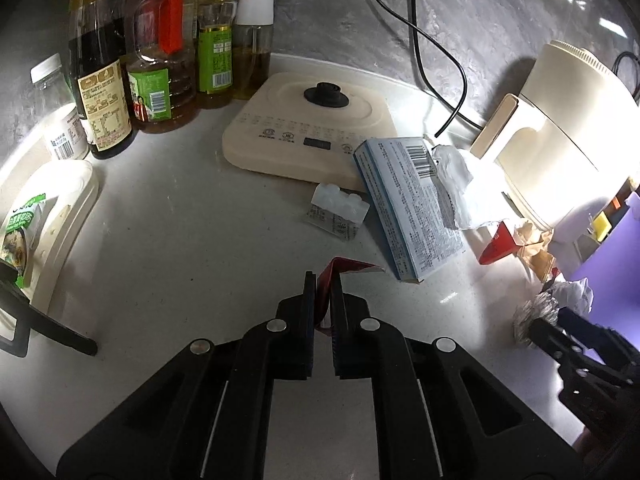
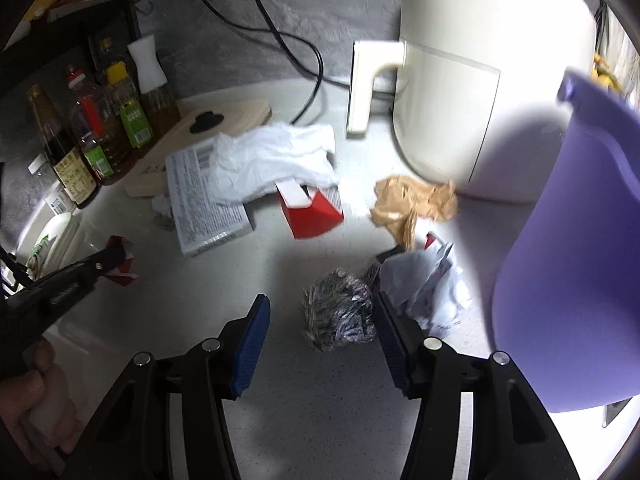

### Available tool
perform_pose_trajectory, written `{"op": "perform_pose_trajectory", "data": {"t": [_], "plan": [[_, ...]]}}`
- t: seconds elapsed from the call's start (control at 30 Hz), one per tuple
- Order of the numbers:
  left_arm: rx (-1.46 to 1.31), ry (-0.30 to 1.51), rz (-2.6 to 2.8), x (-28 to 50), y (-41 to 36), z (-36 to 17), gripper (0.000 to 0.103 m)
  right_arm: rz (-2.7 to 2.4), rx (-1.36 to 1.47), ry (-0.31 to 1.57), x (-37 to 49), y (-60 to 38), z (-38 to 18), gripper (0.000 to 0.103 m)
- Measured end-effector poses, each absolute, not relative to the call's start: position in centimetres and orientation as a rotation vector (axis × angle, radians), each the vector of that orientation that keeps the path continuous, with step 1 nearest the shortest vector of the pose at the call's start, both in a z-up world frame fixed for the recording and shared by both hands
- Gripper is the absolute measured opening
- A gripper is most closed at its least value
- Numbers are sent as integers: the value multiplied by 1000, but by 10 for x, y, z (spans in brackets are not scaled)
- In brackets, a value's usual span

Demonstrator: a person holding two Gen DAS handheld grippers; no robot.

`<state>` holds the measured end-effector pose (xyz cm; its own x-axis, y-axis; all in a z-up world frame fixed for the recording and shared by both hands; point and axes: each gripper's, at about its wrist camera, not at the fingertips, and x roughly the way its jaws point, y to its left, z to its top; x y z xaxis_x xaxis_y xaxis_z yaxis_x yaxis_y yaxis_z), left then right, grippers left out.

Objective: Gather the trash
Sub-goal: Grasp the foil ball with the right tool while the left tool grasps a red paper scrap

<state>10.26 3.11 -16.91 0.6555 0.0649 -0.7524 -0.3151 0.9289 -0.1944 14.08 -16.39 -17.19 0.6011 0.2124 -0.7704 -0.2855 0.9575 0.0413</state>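
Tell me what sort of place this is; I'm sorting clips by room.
Likely a home kitchen counter: oil bottles, an induction hob and a cream air fryer stand on it.

I log a pale speckled table (image 1: 168, 248) meeting a grey mottled wall (image 1: 472, 20). Black cables (image 1: 440, 52) trail down that wall. At the back left stand oil and sauce bottles (image 1: 160, 72); beside them, a cream appliance base (image 1: 304, 128). A tall cream appliance (image 2: 480, 64) occupies the right. Harsh light pools centrally; the edges fall dark.
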Motion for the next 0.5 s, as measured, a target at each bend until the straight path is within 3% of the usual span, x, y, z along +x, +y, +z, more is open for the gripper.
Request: {"op": "perform_pose_trajectory", "data": {"t": [0.1, 0.5], "plan": [[-324, 830, 222, 102, 32, -167, 7, 302, -74, 897, 145, -164, -178, 44], [-291, 749, 278, 93, 34, -118, 7, 413, -18, 800, 126, -159, -128, 43]]}}
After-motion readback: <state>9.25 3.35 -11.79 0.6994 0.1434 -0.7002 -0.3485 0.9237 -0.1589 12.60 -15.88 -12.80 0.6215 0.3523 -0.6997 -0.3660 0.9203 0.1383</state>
